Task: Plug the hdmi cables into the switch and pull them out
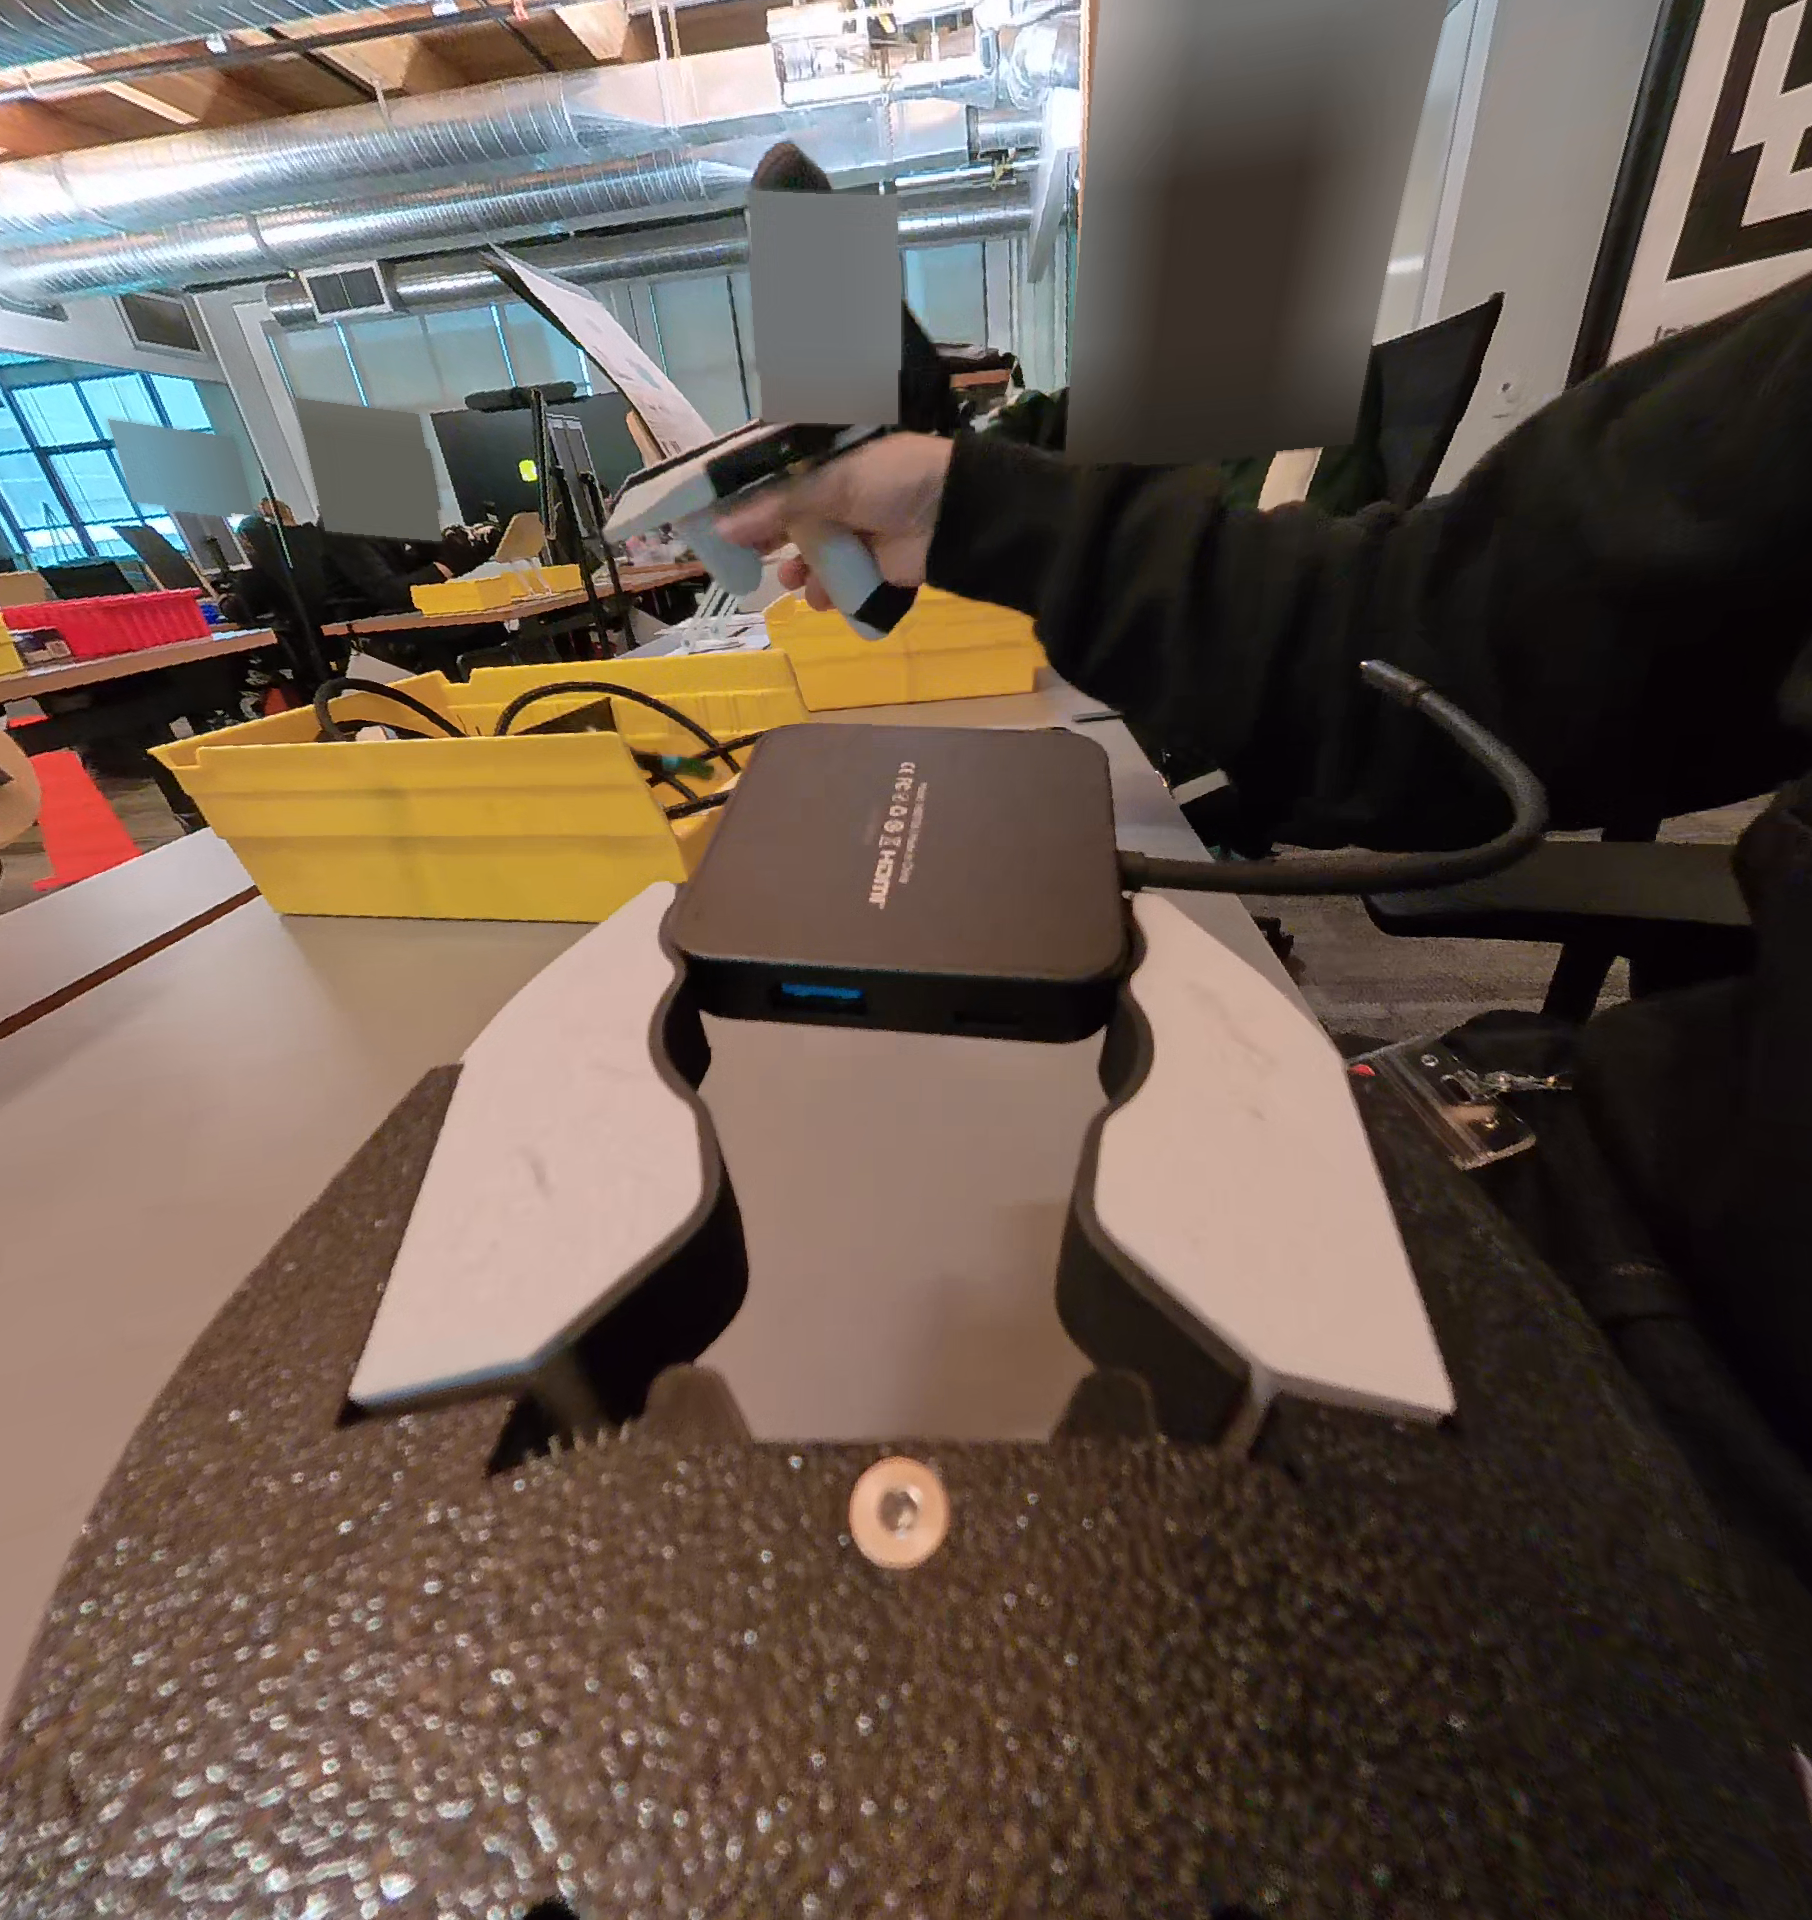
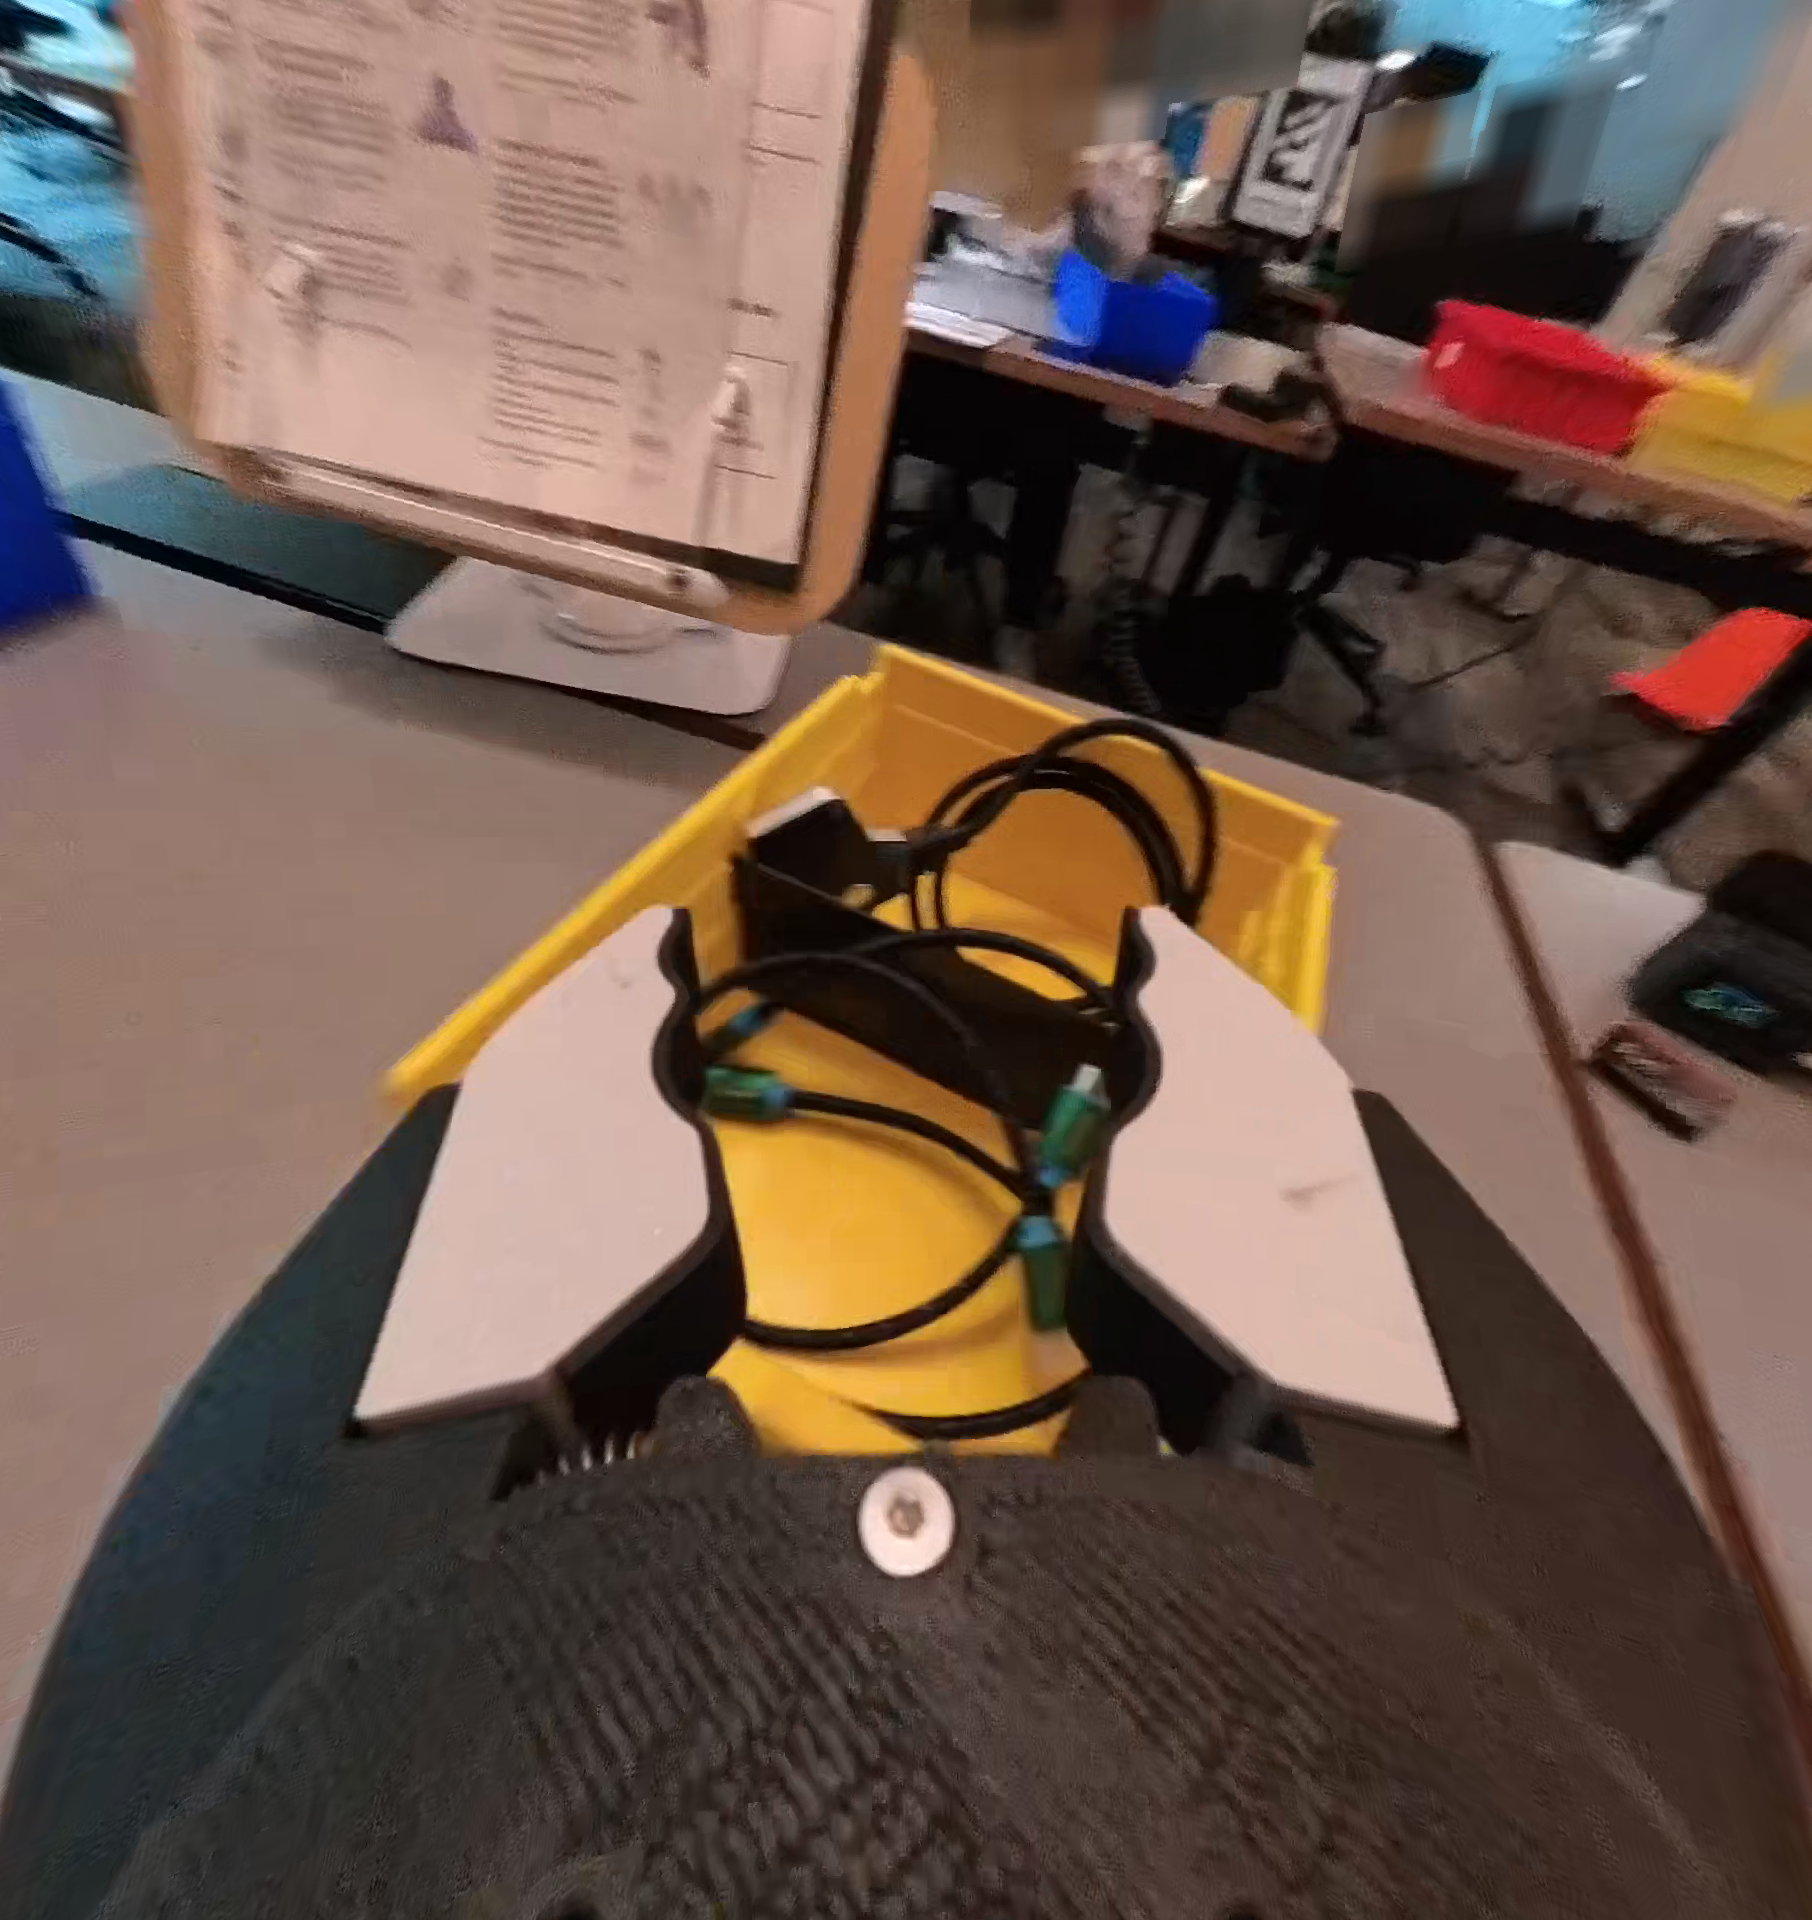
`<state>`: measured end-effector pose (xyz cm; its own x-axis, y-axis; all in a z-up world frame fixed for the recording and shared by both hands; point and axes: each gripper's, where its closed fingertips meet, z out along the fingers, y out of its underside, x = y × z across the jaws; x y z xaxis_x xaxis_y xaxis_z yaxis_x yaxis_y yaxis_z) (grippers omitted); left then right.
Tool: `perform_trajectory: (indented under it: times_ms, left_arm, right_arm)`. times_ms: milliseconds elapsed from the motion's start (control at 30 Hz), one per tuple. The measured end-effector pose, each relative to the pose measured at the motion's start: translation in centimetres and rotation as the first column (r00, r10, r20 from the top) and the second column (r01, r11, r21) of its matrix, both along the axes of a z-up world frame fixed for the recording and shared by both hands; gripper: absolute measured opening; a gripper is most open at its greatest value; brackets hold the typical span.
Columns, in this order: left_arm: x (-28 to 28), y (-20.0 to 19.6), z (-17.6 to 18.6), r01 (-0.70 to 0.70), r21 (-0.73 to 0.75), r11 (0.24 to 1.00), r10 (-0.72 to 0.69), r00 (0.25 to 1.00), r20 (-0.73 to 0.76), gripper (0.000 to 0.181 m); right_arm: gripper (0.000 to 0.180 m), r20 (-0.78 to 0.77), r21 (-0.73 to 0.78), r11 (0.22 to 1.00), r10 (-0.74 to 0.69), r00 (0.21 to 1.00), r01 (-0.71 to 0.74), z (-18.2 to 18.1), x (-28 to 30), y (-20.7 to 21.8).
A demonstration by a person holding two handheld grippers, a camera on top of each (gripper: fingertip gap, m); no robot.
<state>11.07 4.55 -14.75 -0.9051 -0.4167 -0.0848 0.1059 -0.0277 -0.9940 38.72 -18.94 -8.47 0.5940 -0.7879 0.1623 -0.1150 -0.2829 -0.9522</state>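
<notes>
**Switch held, cables not plugged in yet**

The yellow bin [image 1: 445,821] is the landmark. Inside it lie the black hdmi cables [image 2: 1068,831] with green plugs [image 2: 1073,1117], in a loose tangle. Above the bin hang the right tongs [image 2: 907,1023], spread wide and holding nothing. Just right of the bin, the left tongs [image 1: 900,956] pinch the black switch [image 1: 902,852] by its two sides. A short black cord [image 1: 1453,831] sticks out of the switch on the side away from the bin.

No cable is in the switch, so I think all the plugging and pulling is left. The desk [image 1: 154,1091] is bare near the bin. Its edge is close on the right, so moving inward looks safer.
</notes>
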Motion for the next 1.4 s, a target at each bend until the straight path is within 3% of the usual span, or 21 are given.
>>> perform_trajectory:
  times_ms: [67,100,200,300,367,433,500,567,667,800,900,1000,1100,1167,1200,1267,1400]
  left_arm:
    - [0.1,0.0,0.1,-0.012,0.0,1.0,0.012,1.0,0.01,0.075]
    - [0.2,-0.1,0.1,-0.015,0.001,1.0,0.015,1.0,0.014,0.074]
    - [0.2,-0.4,0.2,-0.026,0.011,1.0,0.025,0.999,0.036,0.074]
    - [0.4,-0.7,0.0,-0.048,0.035,0.998,0.046,0.996,0.074,0.074]
    - [0.4,-0.9,0.0,-0.078,0.05,0.996,0.071,0.99,0.122,0.074]
    - [0.6,-0.9,0.2,-0.113,0.058,0.992,0.102,0.981,0.165,0.074]
    - [0.8,-0.8,0.0,-0.15,0.086,0.985,0.13,0.97,0.206,0.074]
    - [1.1,-0.9,-0.3,-0.188,0.128,0.974,0.154,0.959,0.239,0.074]
    - [1.6,-1.0,-0.6,-0.252,0.171,0.952,0.198,0.939,0.282,0.074]
    - [2.1,-1.2,-0.8,-0.295,0.193,0.936,0.23,0.926,0.298,0.074]
    - [2.3,-1.1,-0.3,-0.305,0.125,0.944,0.267,0.93,0.255,0.075]
    - [1.9,-0.6,0.5,-0.262,0.041,0.964,0.25,0.949,0.195,0.077]
    - [2.2,0.1,0.8,-0.27,-0.009,0.963,0.267,0.95,0.161,0.073]
    - [2.4,0.2,0.6,-0.277,-0.004,0.961,0.275,0.949,0.153,0.07]
    - [2.4,0.2,0.5,-0.277,0.002,0.961,0.274,0.95,0.15,0.069]
    - [2.5,-0.1,0.2,-0.276,0.019,0.961,0.27,0.951,0.153,0.068]
    - [2.5,-0.2,0.1,-0.278,0.03,0.96,0.27,0.95,0.156,0.065]
  right_arm:
    - [0.086,-0.162,0.138,0.97,0.222,0.962,-0.2,-0.2,-3.9,3.8]
    - [0.091,-0.266,0.22,0.923,0.367,0.891,-0.315,-0.8,-6.7,6.2]
    - [0.075,-0.474,0.464,0.724,0.69,0.548,-0.51,-2.9,-15.5,12.6]
    - [0.079,-0.577,0.66,0.599,0.791,0.204,-0.455,-4.7,-22.6,17.7]
    - [0.068,-0.574,0.746,0.528,0.819,0.008,-0.405,-5.0,-26.6,20.2]
    - [0.067,-0.577,0.774,0.51,0.812,-0.087,-0.374,-5.4,-28.9,22.1]
    - [0.063,-0.581,0.784,0.514,0.805,-0.121,-0.348,-5.6,-29.7,23.6]
    - [0.041,-0.56,0.806,0.504,0.819,-0.123,-0.31,-4.9,-29.3,24.5]
    - [0.019,-0.609,0.755,0.546,0.789,-0.081,-0.363,-6.0,-28.7,24.9]
    - [0.015,-0.622,0.717,0.536,0.781,-0.062,-0.446,-6.5,-28.4,24.7]
    - [0.015,-0.633,0.659,0.533,0.774,-0.008,-0.53,-5.9,-27.4,24.0]
    - [0.014,-0.638,0.535,0.593,0.751,0.173,-0.601,-3.4,-22.8,22.1]
    - [0.014,-0.579,0.197,0.76,0.6,0.551,-0.62,-0.3,-13.5,18.2]
    - [0.014,-0.415,-0.069,0.854,0.445,0.794,-0.515,2.7,-6.0,14.7]
    - [0.015,-0.32,-0.189,0.877,0.371,0.872,-0.442,4.1,-2.5,12.9]
    - [0.015,-0.209,-0.391,0.858,0.271,0.94,-0.334,5.5,3.0,9.6]
    - [0.014,-0.24,-0.674,0.674,0.186,0.953,-0.302,2.6,9.2,5.7]
